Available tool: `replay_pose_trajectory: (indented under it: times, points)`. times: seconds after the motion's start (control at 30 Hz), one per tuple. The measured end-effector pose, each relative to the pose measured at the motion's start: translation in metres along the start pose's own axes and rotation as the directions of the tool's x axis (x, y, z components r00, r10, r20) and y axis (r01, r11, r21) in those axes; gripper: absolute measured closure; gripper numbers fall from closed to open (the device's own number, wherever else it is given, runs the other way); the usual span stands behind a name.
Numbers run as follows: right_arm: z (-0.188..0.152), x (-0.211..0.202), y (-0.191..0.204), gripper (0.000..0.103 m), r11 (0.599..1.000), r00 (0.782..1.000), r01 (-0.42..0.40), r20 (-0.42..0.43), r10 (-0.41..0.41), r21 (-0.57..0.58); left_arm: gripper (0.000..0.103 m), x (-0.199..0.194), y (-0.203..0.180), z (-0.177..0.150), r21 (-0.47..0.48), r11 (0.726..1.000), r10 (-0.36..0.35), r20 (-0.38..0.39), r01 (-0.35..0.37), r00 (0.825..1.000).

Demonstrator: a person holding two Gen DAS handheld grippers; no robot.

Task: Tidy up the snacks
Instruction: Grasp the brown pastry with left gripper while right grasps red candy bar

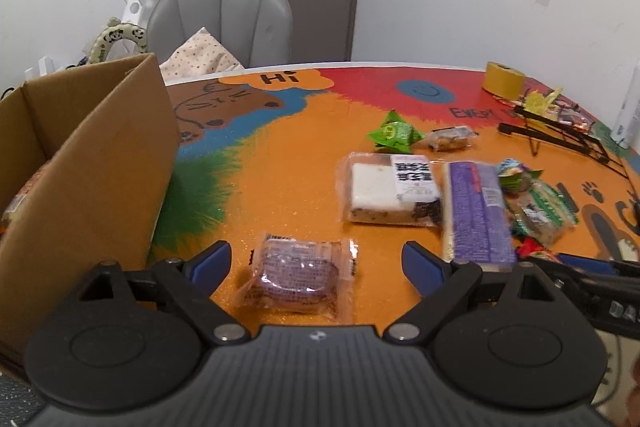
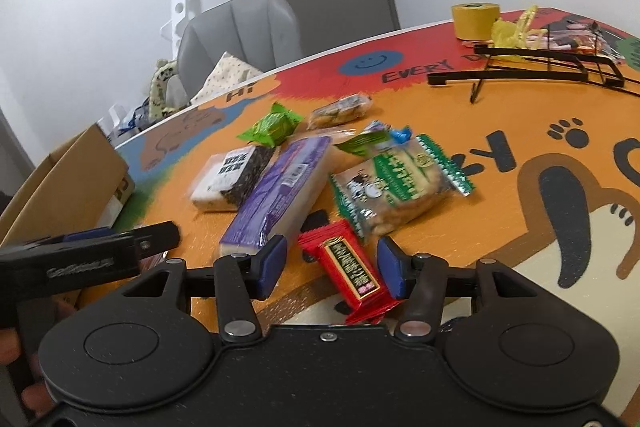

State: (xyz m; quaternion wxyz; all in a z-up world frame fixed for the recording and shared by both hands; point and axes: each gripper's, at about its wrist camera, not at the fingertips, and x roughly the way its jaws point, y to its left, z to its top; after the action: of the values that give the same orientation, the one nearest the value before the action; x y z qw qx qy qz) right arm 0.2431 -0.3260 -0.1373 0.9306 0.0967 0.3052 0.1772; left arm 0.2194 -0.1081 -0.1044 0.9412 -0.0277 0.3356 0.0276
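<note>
The left gripper [image 1: 316, 263] hangs with its jaws spread wide over a purple cake [image 1: 298, 277], which lies on the table [image 1: 280, 187] between the pads without touching them. Just left of the cake stands the box [image 1: 92, 167]. Behind the cake to the right lie a white cake [image 1: 390, 193] and a long purple pack [image 1: 476, 211]. The right gripper [image 2: 332, 265] straddles a red bar [image 2: 352, 271] at the table's near edge, jaws part open; the pads do not press on it. A green pack [image 2: 400, 179] lies just behind the red bar.
</note>
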Motion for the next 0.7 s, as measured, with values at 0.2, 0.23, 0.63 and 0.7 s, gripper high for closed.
replay_pose_trajectory:
  times: [0.2,0.23,0.63,0.7]
  points:
    - [-0.004,-0.003,0.006,0.058,0.998,0.999,0.038,0.003,-0.038,-0.059,0.029,0.009,-0.002,-0.006,0.035,0.999,0.018,-0.009,-0.017,1.000]
    - [-0.004,-0.002,0.008,0.061,0.996,0.999,0.053,0.006,-0.053,-0.071,0.036,0.008,-0.001,-0.007,0.034,0.999,0.010,-0.005,-0.009,1.000]
    - [-0.011,-0.009,0.021,0.085,0.996,1.000,0.024,-0.008,-0.025,-0.081,0.066,-0.011,0.007,-0.009,-0.004,0.998,-0.062,-0.008,0.062,0.998]
    - [-0.010,-0.013,0.020,0.085,0.998,1.000,0.025,0.002,-0.025,-0.062,0.066,-0.019,0.008,-0.008,-0.005,0.997,-0.072,0.008,0.072,0.997]
